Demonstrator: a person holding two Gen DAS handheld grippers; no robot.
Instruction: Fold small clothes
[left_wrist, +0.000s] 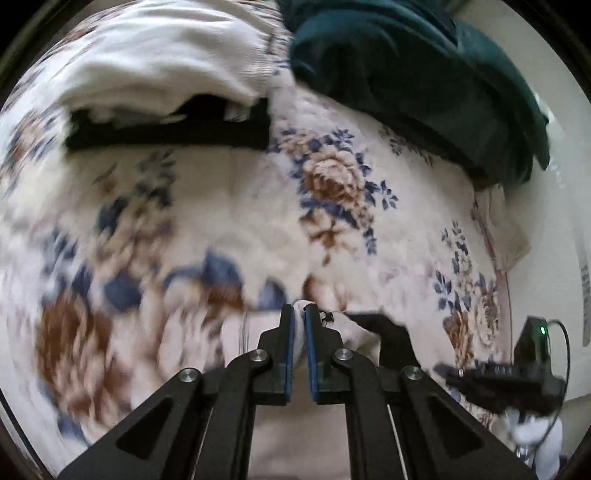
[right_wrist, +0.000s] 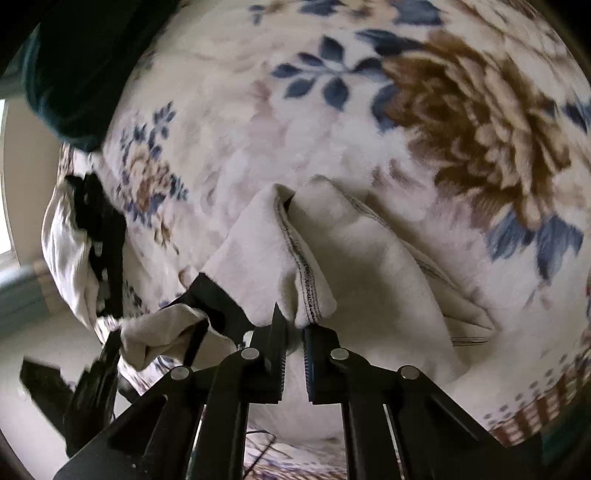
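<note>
Left gripper pinched on cream garment corner | right gripper clamps its stitched hem | garment drapes over floral blanket, long axis between both hands, each equally near

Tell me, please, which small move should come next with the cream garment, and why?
Probably lift both grippers together and spread them apart. The left gripper and right gripper are each shut on the cream garment, which hangs bunched and creased over the floral blanket.
</note>
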